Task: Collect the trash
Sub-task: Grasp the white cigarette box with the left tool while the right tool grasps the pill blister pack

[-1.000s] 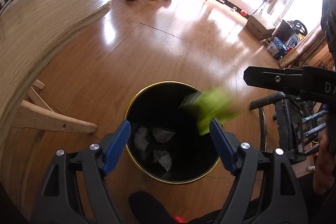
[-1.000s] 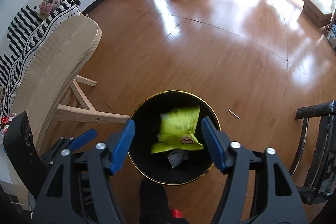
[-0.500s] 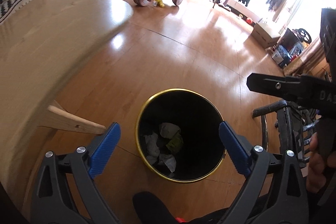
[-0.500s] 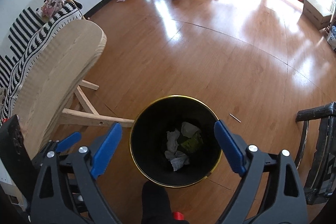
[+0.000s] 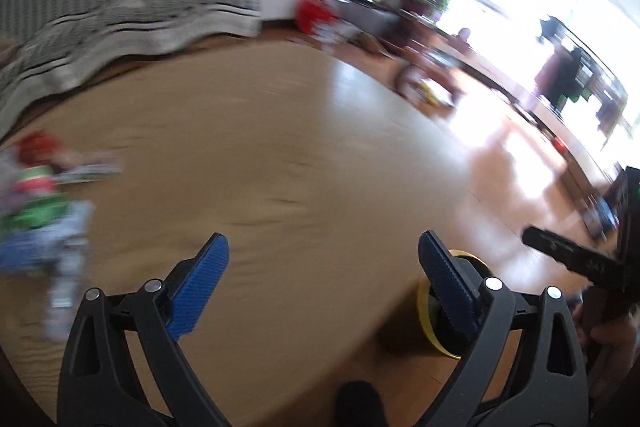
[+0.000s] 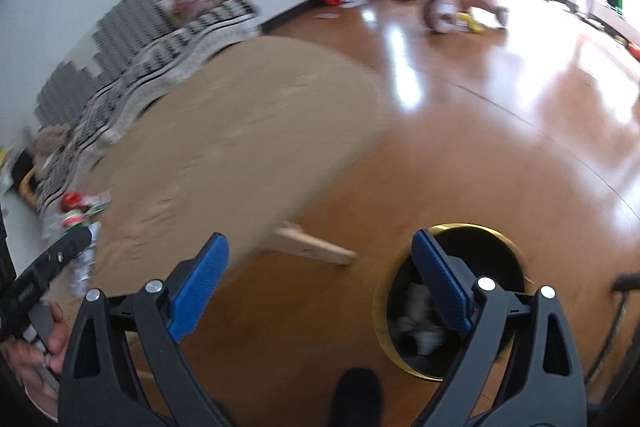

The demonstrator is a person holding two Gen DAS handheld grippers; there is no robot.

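Both grippers swung off bin [image 6: 448,307] toward desk [image 5: 280,155]. Left gripper [image 5: 320,283] fingers spread, empty; right gripper [image 6: 318,285] same. Green wrapper now in bin. More trash [image 5: 36,211] waits at desk's left edge; next pickup likely there.

One bin [image 6: 496,239], one table [image 6: 240,131], one tricycle [image 6: 460,3]

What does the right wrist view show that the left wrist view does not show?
Only the right wrist view shows inside the bin, where crumpled paper lies, and a table leg. Only the left wrist view shows the table filling the frame, with the bin mostly hidden behind its edge. Both show open fingers with nothing between them, blurred wrappers on the table's left, the striped sofa and a tricycle.
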